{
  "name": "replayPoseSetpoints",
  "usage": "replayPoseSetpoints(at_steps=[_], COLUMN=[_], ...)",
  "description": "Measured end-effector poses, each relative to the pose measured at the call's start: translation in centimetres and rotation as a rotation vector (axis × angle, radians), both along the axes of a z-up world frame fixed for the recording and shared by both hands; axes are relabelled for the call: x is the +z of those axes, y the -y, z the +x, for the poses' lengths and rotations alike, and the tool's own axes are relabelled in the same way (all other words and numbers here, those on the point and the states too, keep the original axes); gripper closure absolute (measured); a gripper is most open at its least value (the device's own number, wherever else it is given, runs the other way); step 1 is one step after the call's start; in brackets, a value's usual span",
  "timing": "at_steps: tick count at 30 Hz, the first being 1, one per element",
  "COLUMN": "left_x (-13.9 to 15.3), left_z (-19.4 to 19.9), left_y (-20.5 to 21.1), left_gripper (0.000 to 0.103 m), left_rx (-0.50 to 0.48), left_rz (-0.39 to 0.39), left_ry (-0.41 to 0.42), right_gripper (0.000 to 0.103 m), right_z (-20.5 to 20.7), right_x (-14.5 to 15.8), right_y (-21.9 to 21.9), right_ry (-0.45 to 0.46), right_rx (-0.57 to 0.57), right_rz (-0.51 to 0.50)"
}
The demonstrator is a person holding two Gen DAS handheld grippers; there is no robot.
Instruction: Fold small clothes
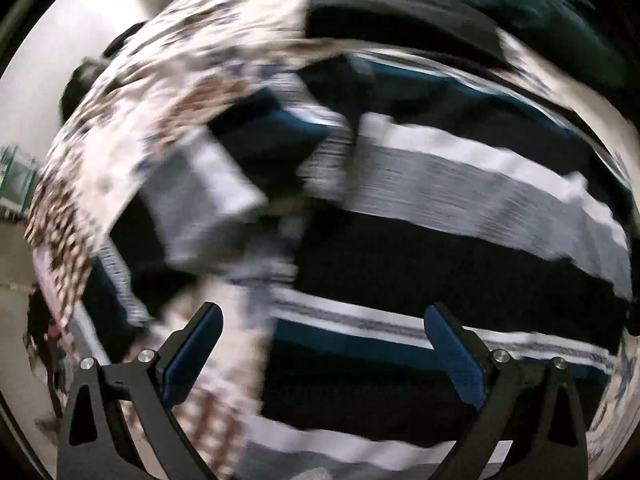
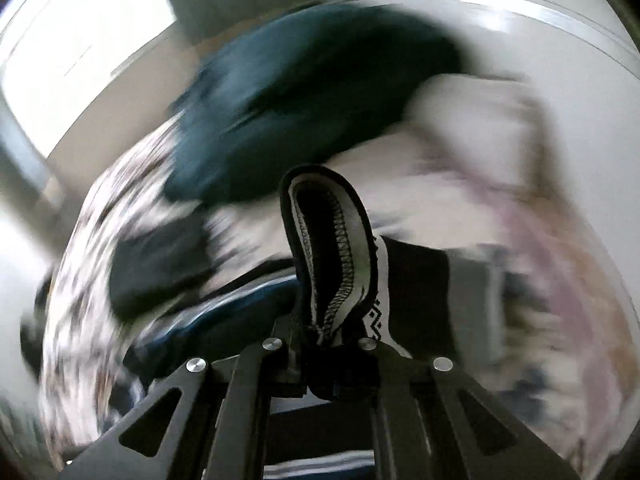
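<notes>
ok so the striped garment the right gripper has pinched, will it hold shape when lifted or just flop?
Probably flops: the striped garment bends over in a loop above the shut right gripper, so it is soft knit. Likely light, since a small pinch at its hem carries it. It should not slip readily; the stitched edge sits deep between the jaws.

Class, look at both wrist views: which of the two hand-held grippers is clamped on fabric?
The right hand-held gripper: its jaws pinch a black-and-white knitted garment edge. The left hand-held gripper hangs wide open, holding nothing.

Patterned bedsheet (image 1: 132, 92); perhaps a wall (image 2: 520, 32)
</notes>
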State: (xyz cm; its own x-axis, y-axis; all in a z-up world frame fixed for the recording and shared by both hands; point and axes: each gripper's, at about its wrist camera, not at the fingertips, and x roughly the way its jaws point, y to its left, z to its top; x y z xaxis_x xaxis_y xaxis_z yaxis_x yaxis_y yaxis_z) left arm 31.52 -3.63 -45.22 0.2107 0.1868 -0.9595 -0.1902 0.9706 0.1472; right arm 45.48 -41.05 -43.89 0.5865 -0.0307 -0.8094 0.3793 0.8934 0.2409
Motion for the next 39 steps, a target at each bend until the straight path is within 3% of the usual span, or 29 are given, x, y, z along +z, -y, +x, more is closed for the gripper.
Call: replayPoseSetpoints(at_steps=[4,7,9,11,13,14,17,22,25,27,30,35,39], left_x=[0.8,0.6,0.7,0.9,1.3,1.3,1.3,-1.0,-2.8,-4.4,-6.9,-4.8,-4.9], left_z=[-0.1,0.4,0.7,1.3,2.1,3.0,5.2,10.7,14.2,16.1,17.7,19.7,22.0], left_y=[-5.4,-8.7,-9.7,-10.2,-10.1,-9.7,-8.2,-3.7,-0.4,2.0,4.6,1.4,0.3], left_gripper=[0.0,0.0,0.0,0.0,0.0,0.0,0.0,0.0,0.004,0.008,0.089,0.095,0.095], left_rx=[0.061,0.093,0.105,0.109,0.094,0.081,0.056,-0.027,-0.127,-0.218,-0.335,-0.264,-0.222], left_rz=[0.038,0.049,0.039,0.02,-0.001,-0.016,-0.078,-0.221,-0.246,-0.219,-0.183,-0.317,-0.315], left_ry=[0.016,0.014,0.015,0.029,0.048,0.055,0.065,0.032,0.0,-0.017,-0.097,-0.019,0.003], right_gripper=[0.096,0.096,0.093,0.082,0.043,0.039,0.038,0.038,0.038,0.038,0.038,0.038,0.038], right_z=[6.0,6.6,6.8,6.6,5.2,4.3,-0.3,-6.5,-8.7,-9.7,-10.0,-10.1,-10.7], right_x=[-5.7,-10.2,-14.1,-17.0,-17.2,-16.7,-14.2,-13.9,-15.0,-15.1,-15.5,-15.3,-15.5], right_y=[-14.3,-22.9,-27.1,-28.9,-28.0,-27.1,-21.7,-11.1,-6.5,-4.0,-2.1,0.5,1.2], right_ry=[-0.085,-0.154,-0.259,-0.365,-0.387,-0.37,-0.318,-0.385,-0.418,-0.403,-0.383,-0.349,-0.323], right_rx=[0.227,0.316,0.391,0.454,0.455,0.442,0.324,0.031,-0.085,-0.134,-0.185,-0.267,-0.271], right_rz=[-0.072,-0.118,-0.136,-0.011,0.157,0.212,0.267,0.252,0.238,0.245,0.247,0.313,0.396])
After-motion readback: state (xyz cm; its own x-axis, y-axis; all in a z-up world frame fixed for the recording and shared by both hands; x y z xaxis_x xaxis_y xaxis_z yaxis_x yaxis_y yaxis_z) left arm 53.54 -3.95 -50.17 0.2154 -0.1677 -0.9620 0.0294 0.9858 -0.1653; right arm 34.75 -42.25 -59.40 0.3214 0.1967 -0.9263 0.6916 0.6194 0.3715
